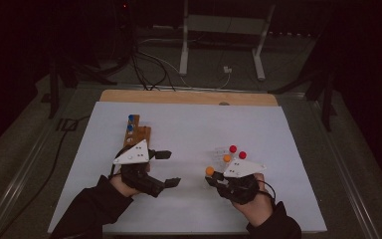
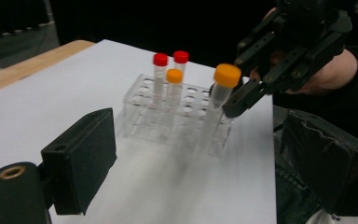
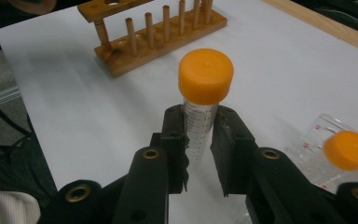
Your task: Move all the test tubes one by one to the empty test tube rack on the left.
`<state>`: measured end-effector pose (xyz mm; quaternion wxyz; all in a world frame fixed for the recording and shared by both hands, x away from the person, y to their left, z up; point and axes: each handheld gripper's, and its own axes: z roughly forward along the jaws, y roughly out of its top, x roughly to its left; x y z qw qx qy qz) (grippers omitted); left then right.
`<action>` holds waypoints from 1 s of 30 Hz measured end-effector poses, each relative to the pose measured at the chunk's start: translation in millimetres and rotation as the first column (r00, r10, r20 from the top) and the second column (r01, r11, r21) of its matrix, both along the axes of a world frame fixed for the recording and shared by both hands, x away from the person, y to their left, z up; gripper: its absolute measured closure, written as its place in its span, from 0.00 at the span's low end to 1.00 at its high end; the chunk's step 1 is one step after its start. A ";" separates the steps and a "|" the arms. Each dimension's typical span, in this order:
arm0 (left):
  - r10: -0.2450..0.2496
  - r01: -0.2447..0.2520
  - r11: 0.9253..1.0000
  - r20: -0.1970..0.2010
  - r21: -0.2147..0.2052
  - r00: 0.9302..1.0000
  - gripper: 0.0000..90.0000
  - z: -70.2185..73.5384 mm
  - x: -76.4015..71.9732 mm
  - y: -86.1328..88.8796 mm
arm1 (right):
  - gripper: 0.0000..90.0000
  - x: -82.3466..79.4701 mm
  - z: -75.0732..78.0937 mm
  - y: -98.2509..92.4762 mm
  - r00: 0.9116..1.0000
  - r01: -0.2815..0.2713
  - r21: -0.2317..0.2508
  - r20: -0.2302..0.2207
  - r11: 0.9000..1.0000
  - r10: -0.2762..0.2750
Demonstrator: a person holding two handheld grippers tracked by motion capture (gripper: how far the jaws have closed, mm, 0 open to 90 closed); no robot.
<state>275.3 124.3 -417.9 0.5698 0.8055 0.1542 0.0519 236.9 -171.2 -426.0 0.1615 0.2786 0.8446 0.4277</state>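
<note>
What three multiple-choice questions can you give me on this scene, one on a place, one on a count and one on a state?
1. Where is the wooden rack?
A. beside the left gripper
B. beside the right gripper
C. on the floor

2. How many red-capped tubes stand in the clear rack?
A. one
B. two
C. four

3. What is the right gripper doing?
A. hanging open
B. clamping an orange-capped tube
C. clamping a blue-capped tube

Answers: 1 A, the high view shows it just behind the left gripper. 2 B, two red caps show in the left gripper view. 3 B, the jaws squeeze the tube below its orange cap.
</note>
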 end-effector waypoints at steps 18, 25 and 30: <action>-0.075 0.073 0.996 0.041 0.043 0.996 0.51 -6.2 -0.1 -50.6 | 0.84 0.1 -5.1 12.0 0.999 -0.034 -0.004 -0.019 0.999 0.034; -0.087 0.085 0.996 0.048 0.041 0.995 0.66 -7.6 1.4 -59.7 | 0.84 -0.2 -5.8 13.8 0.999 -0.041 -0.005 -0.025 0.999 0.040; -0.091 0.089 0.995 0.047 0.055 0.995 0.72 -9.1 2.9 -63.7 | 0.84 -0.4 -5.8 13.5 0.999 -0.040 -0.001 -0.027 0.999 0.040</action>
